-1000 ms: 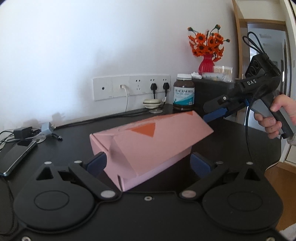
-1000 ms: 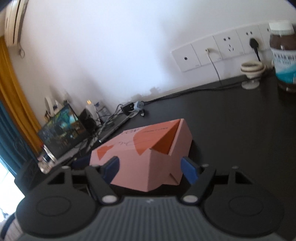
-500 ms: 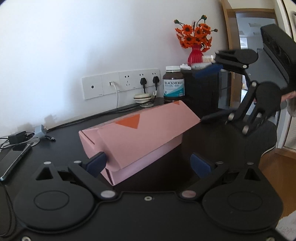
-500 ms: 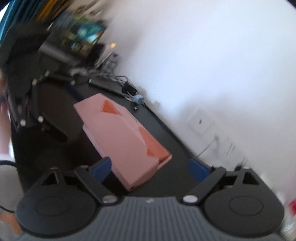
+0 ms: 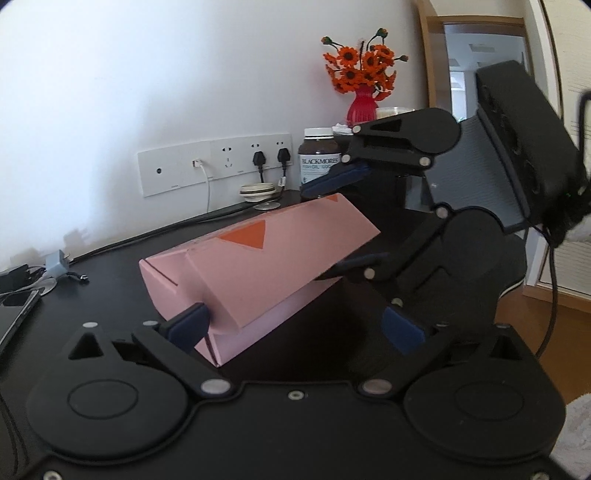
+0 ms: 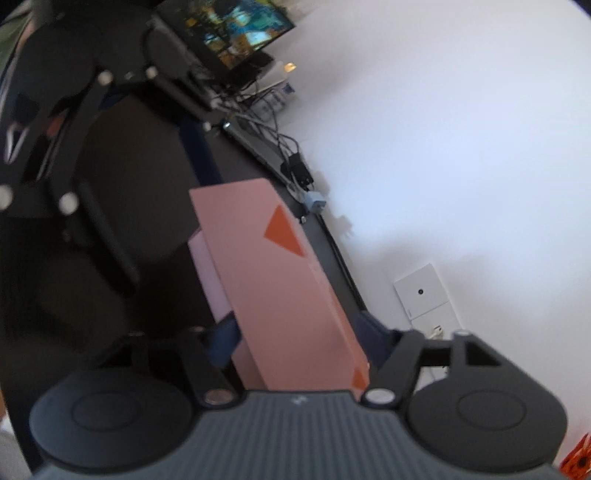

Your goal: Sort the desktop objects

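A pink cardboard box (image 5: 258,273) with orange triangles lies on the black desk (image 5: 110,280), its lid raised a little. My left gripper (image 5: 297,326) stands open at the box's near end, with its left pad (image 5: 192,325) against the near corner. Rolled onto its side, my right gripper (image 5: 351,221) is at the far end with one pad above the lid and one under its edge. In the right wrist view the lid (image 6: 273,280) runs between the jaws of the right gripper (image 6: 297,338). These jaws are closing, and I see no squeeze on the lid.
A brown supplement bottle (image 5: 319,158), a red vase of orange flowers (image 5: 364,107) and a small round dish (image 5: 258,192) stand at the back by the wall sockets (image 5: 214,166). A phone (image 5: 14,321) and charger (image 5: 57,264) lie left. A lit monitor (image 6: 240,33) stands beyond.
The right gripper has rolled onto its side and swung in to the box's far end, so its jaws now bracket the lid. The left gripper and the box have stayed put.
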